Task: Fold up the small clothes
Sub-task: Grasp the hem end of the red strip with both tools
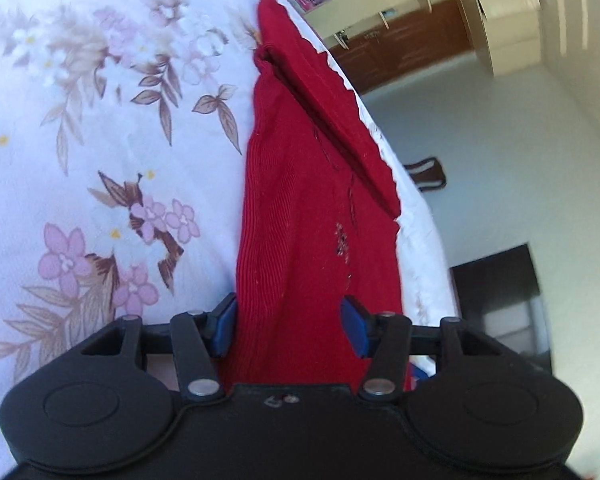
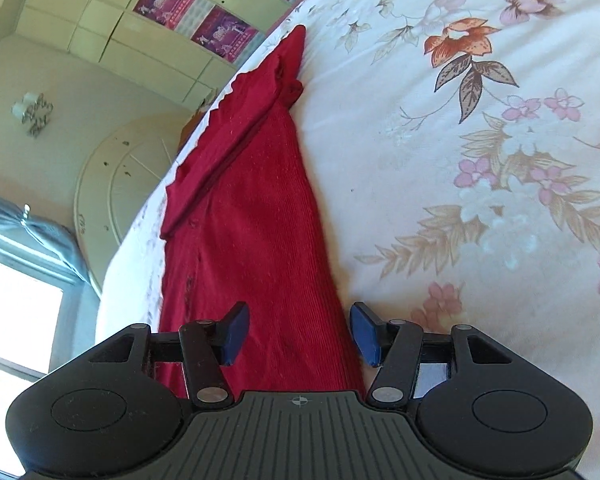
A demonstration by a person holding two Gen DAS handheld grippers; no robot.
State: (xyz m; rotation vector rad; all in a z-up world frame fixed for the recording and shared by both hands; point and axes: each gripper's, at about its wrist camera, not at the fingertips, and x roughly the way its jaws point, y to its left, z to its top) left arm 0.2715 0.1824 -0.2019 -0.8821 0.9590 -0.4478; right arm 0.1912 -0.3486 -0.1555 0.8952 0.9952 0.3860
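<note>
A red ribbed knit garment (image 1: 300, 216) lay stretched along the edge of a bed covered with a white sheet printed with pink and brown flowers (image 1: 100, 140). Its near end ran between the blue-padded jaws of the left gripper (image 1: 290, 326), and in the right wrist view the other end passed between the jaws of the right gripper (image 2: 298, 332).

The left gripper's jaws stood part-way apart with the red cloth filling the gap; the left pad lay against the cloth edge and the right pad sat on the fabric, so they seemed to be clenched on a bunched end, though the contact itself was hard to make out. The right gripper's jaws were likewise part-way apart, the cloth between them, the left pad over the fabric and the right pad at its edge beside the sheet; whether they truly pinched it I could not tell.

A narrower folded strip with a scalloped hem (image 1: 340, 100) lay on top of the garment along the bed's edge, reaching toward the far tip. Beyond the bed were a pale floor (image 1: 480, 152), cream cabinets (image 2: 112, 24) and purple posters (image 2: 168, 0).
</note>
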